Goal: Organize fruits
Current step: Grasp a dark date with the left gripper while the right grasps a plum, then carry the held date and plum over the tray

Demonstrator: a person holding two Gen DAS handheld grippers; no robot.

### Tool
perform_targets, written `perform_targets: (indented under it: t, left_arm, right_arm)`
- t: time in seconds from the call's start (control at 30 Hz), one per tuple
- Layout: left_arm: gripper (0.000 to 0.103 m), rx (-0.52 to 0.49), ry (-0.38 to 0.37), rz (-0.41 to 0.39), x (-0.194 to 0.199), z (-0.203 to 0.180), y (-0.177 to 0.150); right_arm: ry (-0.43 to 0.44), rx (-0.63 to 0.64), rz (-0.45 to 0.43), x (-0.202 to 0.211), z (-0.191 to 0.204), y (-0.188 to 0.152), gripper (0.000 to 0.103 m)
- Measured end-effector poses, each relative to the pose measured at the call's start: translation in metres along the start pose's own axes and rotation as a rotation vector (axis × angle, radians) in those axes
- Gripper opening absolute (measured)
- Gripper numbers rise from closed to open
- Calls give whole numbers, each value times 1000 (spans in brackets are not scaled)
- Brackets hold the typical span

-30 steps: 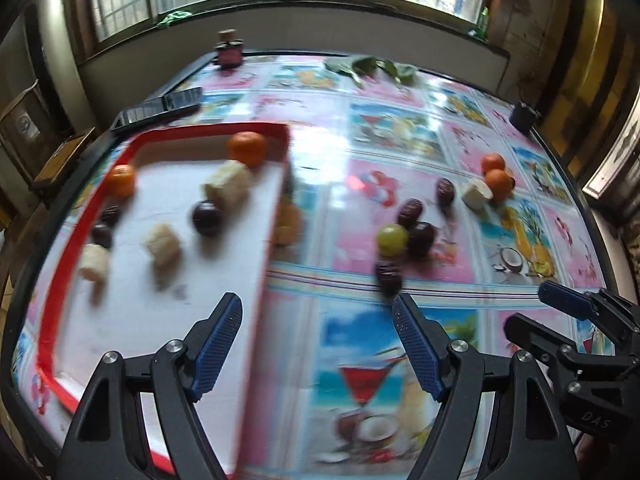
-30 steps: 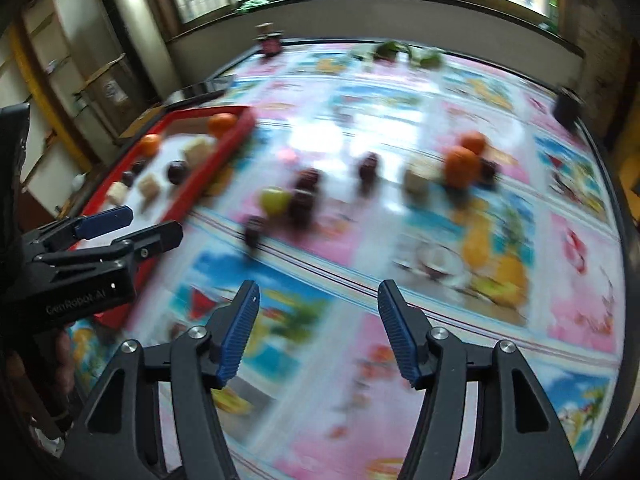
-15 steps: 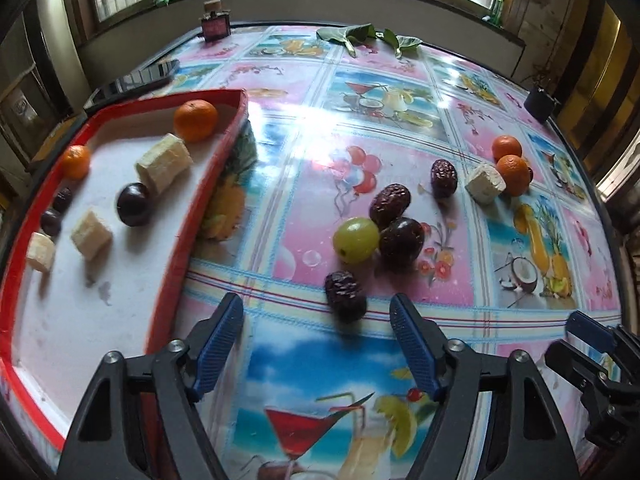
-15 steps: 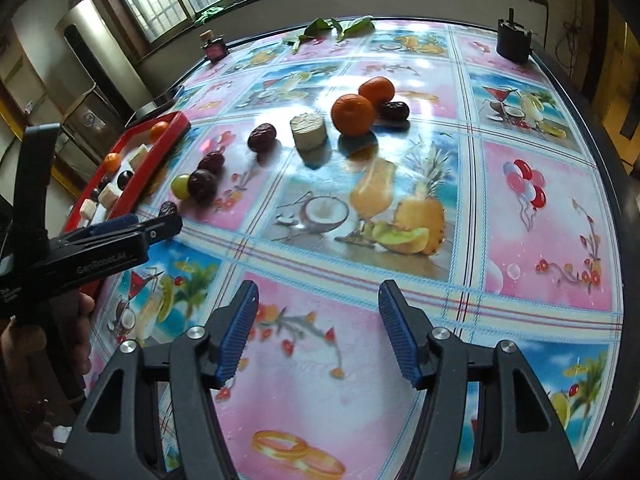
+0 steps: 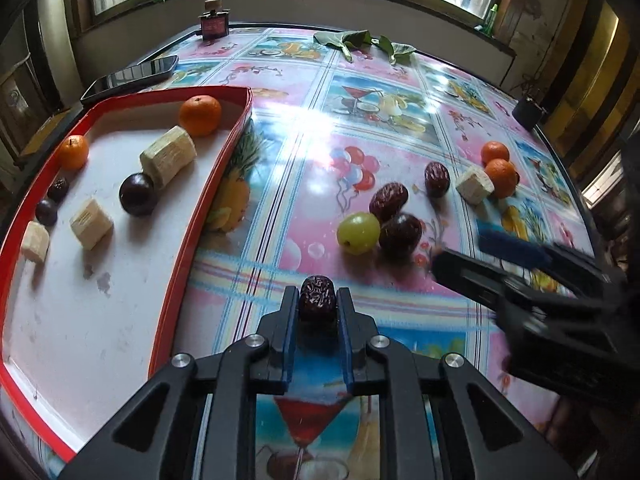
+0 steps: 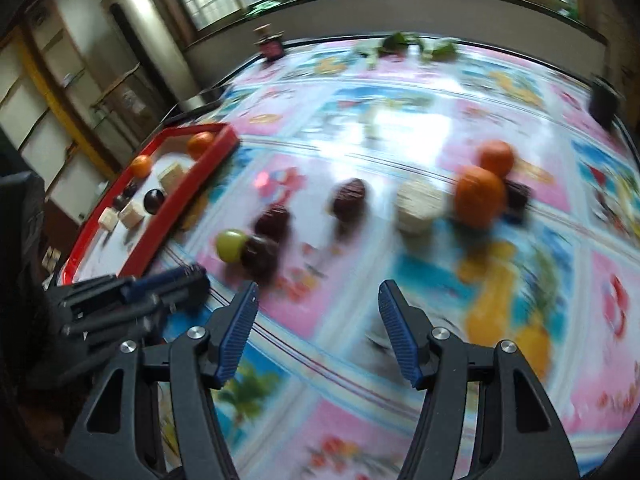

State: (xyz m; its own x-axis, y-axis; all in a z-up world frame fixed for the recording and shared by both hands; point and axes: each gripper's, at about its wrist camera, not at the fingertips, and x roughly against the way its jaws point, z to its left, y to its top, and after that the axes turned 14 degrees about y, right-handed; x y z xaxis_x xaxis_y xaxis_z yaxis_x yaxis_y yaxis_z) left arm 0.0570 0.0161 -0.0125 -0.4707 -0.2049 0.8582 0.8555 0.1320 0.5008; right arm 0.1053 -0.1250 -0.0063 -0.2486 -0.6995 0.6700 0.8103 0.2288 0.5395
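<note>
My left gripper is shut on a dark wrinkled date, just right of the red-rimmed tray. The tray holds two oranges, banana pieces, a dark plum and small dark fruits. On the table lie a green grape, dates, a banana piece and two oranges. My right gripper is open and empty, a short way in front of the grape and dates; it also shows in the left wrist view.
A phone lies behind the tray. A small dark bottle and green leaves sit at the far edge. A dark cup stands at the far right. The table has a colourful printed cloth.
My left gripper has moved forward and closed on the nearest date. My right gripper has swung left toward the grape and dates and stays open.
</note>
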Motion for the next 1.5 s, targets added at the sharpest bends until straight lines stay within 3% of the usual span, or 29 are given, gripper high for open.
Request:
perform_targets:
  t: [0.17,0.43,0.77,1.2,1.5]
  left_arm:
    - [17,5,-24,4,3,6,-7]
    - [17,25,-44,6,4,10,-9]
    - [17,46,-78,7,5,15,-13]
    - [17,-50,-112,-15,24,-7,-39]
    - [17,-94,-133,-31,35,-12,-47]
  right_arm:
    - [22,73,32,-25,15,11,62]
    - [21,182,83,-39,27,18,29]
    - [-57,212,54,-12,33,5,28]
    - [-76,48,2,43,21,-56,28]
    - [-101,5,-21,56,28,-72,28]
